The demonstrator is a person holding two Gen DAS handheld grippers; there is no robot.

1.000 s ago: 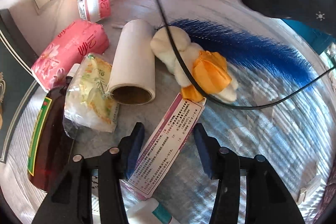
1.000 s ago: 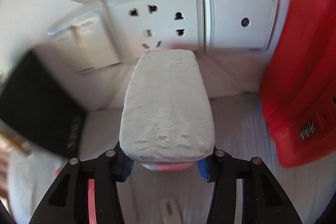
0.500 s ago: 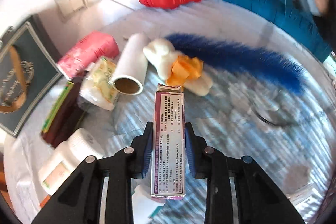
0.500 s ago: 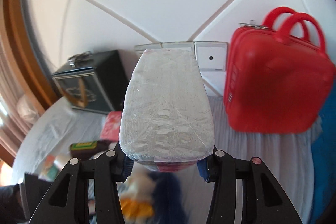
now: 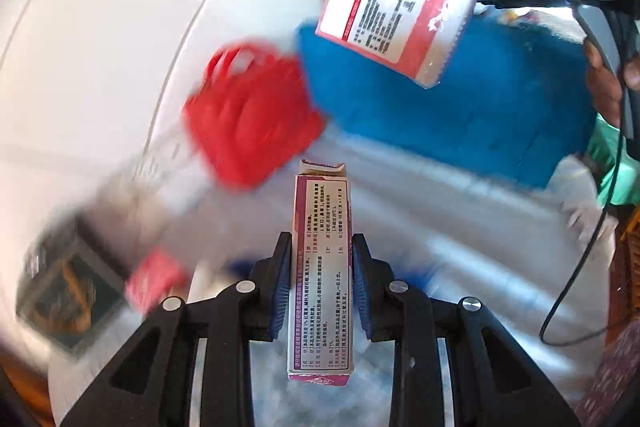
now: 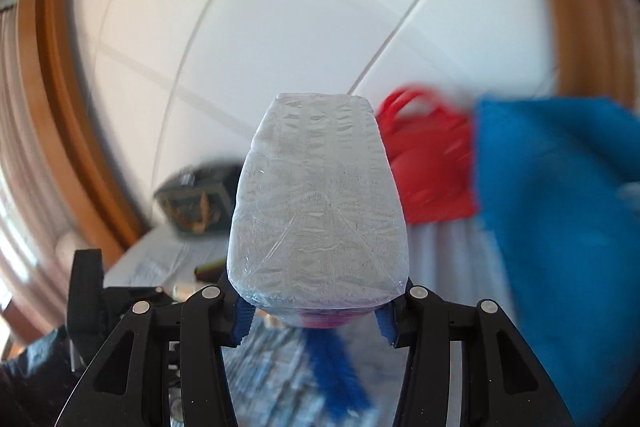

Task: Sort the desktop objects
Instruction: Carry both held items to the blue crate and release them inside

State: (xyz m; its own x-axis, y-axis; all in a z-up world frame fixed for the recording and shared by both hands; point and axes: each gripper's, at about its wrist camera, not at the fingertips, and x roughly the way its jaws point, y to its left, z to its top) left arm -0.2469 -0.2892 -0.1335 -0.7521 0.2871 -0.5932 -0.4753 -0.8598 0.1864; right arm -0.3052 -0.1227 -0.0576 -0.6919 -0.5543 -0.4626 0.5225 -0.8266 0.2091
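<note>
Above the worktop (image 5: 460, 227), left claw (image 5: 320, 283) pinches a light, crushable carton (image 5: 320, 267) across its narrow sides. Right claw (image 6: 316, 311) grips a soft, slippery film-wrapped tissue pack (image 6: 318, 203) at its base; it likely deforms under pressure.

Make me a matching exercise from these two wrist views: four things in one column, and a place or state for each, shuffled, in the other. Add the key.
Things
1. medicine box
2. tissue pack
3. red case
4. black cable

Places or states
A. hangs loose at the right edge of the left wrist view
B. clamped in the right gripper
C. blurred, in front of the white wall
D. clamped upright in the left gripper

Pairs: 1-D, 2-B, 3-C, 4-A
</note>
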